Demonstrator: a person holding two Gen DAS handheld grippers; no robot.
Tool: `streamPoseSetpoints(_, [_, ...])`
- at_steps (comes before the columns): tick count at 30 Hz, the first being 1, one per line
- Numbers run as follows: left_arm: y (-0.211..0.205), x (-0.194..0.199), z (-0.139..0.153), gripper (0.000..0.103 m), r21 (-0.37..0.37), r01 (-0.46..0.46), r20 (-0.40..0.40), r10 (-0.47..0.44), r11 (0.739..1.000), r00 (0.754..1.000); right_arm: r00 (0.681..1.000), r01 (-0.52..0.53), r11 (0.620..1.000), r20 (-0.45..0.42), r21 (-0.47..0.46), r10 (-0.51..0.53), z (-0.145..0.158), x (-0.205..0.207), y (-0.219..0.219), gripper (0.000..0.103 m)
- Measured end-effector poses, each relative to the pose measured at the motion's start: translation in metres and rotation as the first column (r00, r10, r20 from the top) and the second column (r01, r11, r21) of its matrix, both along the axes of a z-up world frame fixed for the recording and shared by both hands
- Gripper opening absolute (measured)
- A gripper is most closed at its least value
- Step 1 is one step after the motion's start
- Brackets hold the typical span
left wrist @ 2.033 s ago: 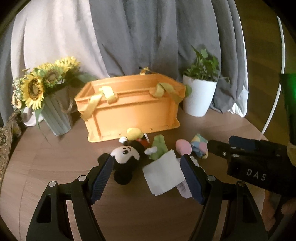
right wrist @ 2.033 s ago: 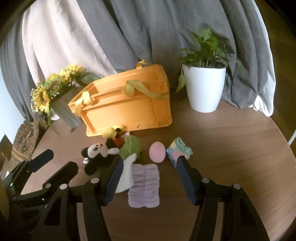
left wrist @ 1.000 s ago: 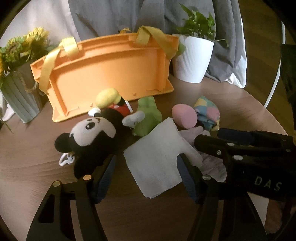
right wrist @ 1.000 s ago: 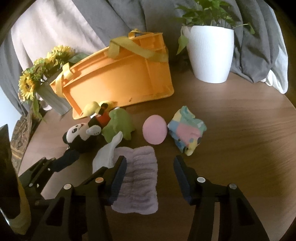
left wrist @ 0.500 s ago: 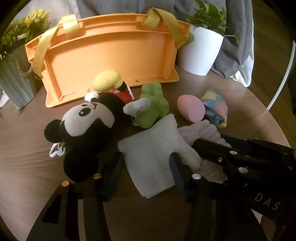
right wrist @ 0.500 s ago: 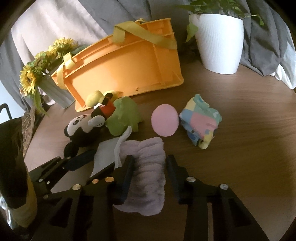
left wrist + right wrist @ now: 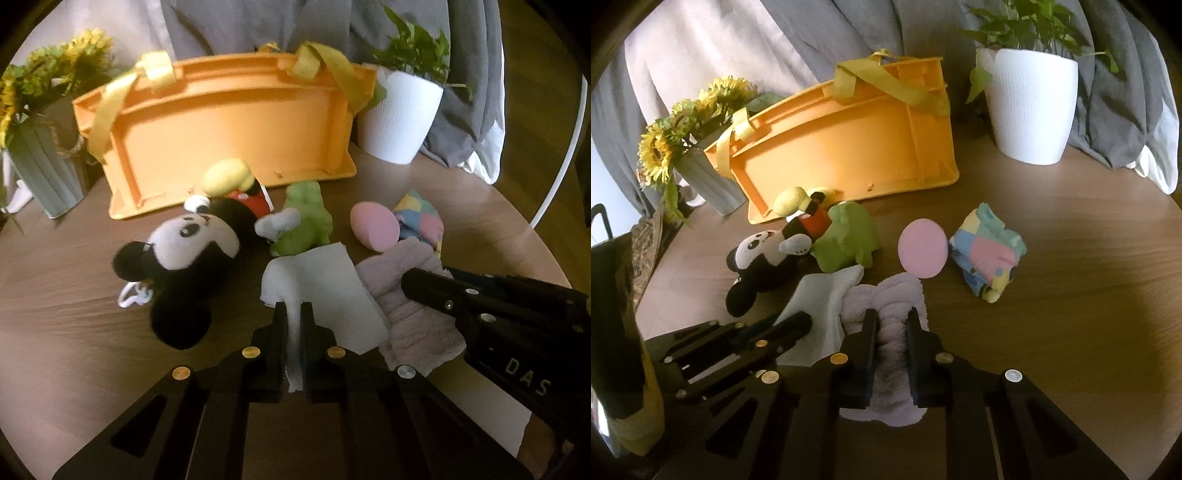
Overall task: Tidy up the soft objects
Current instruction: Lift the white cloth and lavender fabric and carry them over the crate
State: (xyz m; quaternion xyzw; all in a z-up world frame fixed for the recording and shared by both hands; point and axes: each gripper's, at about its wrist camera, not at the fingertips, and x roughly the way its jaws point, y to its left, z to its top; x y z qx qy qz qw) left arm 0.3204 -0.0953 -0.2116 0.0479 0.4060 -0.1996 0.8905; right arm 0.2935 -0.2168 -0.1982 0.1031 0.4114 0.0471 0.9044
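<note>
So I've got a cloth in each hand right now: my left gripper [image 7: 293, 314] has just closed down on a bunched fold of the white cloth [image 7: 325, 291], and my right gripper [image 7: 889, 325] has just closed on the fluffy lilac towel [image 7: 886, 306] lying right beside it on the bench [image 7: 1071, 314]. Pinching the near edges makes sense, flat fabric gives nothing else to grab. The orange basket [image 7: 849, 147] sits tipped behind the plush mouse [image 7: 184, 251], probably where these go.

Two cloths [image 7: 325, 280], four soft toys [image 7: 846, 240], one orange basket [image 7: 236, 129], two potted plants [image 7: 1032, 107].
</note>
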Motion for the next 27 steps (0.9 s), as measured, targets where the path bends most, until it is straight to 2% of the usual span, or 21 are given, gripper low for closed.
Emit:
streamPoseSetpoints(14, [0.017,-0.016,0.053,0.008,-0.066,-0.043,0.103,0.049,0.997,0.993,0.997,0.023,1.000,0.073,0.002,-0.024,0.038,-0.011,-0.005,0.015])
streamPoseSetpoints(27, [0.034,-0.024,0.106,0.008,-0.111,-0.069,0.212,0.091,0.991,0.973,0.985,0.022,1.000,0.174,-0.004,-0.021,0.085,-0.017,0.007,0.015])
